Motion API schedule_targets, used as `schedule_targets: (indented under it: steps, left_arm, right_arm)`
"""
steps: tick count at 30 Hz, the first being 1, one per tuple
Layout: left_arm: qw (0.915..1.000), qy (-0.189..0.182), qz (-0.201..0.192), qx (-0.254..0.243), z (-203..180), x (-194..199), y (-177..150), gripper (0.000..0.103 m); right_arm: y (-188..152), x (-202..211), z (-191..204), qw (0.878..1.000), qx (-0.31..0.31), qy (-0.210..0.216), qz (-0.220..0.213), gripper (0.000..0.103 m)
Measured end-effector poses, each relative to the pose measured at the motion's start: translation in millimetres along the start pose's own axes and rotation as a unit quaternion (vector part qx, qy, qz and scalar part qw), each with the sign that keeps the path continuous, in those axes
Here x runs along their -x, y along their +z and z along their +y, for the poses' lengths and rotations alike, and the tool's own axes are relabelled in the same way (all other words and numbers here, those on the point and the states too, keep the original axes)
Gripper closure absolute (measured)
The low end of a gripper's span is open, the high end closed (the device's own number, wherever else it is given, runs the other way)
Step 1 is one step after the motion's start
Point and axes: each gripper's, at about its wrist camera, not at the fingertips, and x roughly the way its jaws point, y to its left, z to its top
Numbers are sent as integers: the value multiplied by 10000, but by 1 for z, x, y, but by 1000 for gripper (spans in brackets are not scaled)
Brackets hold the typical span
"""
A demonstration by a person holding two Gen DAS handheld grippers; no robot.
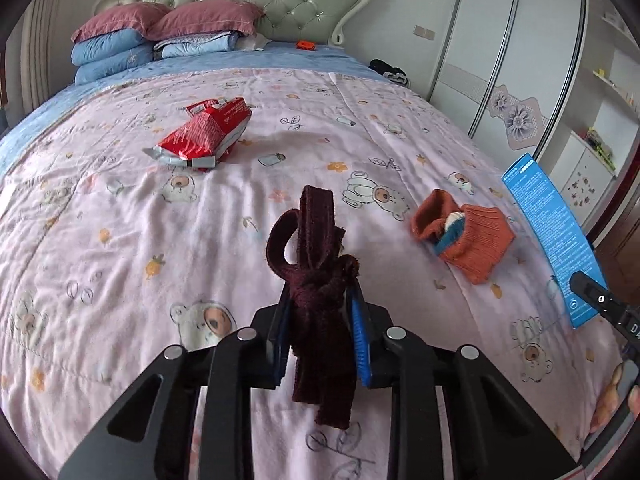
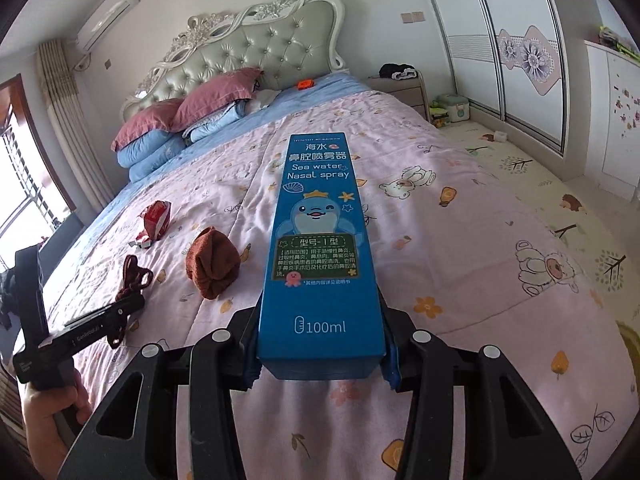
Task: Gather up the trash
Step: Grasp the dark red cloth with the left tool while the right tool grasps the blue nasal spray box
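- The left gripper is clamped on a dark maroon knitted cord tied in a knot; the cord covers the inner faces of the blue pads, so the exact line of contact is hidden. Its loops stand above the fingertips and its loose ends hang below, above the pink cartoon-print quilt.
- The right gripper is clamped on the lower end of a tall blue cardboard nasal-spray box, which is closed; whatever is inside cannot be seen. The box hides most of the fingers and points away over the bed.
- In the left wrist view only a slice of that box shows at the right edge, with the tip of the right gripper cut off by the frame.
- A crumpled red and silver snack wrapper lies on the quilt well beyond the cord; whether it is empty cannot be told.
- A rolled orange knitted sock lies on the quilt between the two grippers, something white and blue tucked in its opening.
- A hand holding the left gripper's handle is cut off at the lower left of the right wrist view.
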Motion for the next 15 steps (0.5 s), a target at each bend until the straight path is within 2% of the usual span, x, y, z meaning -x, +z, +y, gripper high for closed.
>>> schedule_targets:
  steps: [3, 6, 9, 11, 15]
  left_arm:
    - [9989, -268, -163, 337, -7, 24, -28, 76]
    - [9979, -175, -487, 385, -24, 50, -52, 76]
    - [9952, 282, -906, 226, -45, 73, -68, 76]
    - [9923, 526, -1106, 195, -52, 83, -72, 76]
    - [9903, 599, -1237, 183, -61, 96, -81, 76]
  right_arm:
    - [-11, 15, -11, 9984, -334, 455, -48, 58]
    - [-28, 27, -20, 9947, -692, 760, 36, 58]
    - [-42, 40, -20, 9937, -754, 821, 98, 58]
    - [-50, 50, -14, 9955, -641, 698, 73, 58]
    - [-61, 67, -2, 9978, -371, 547, 37, 58]
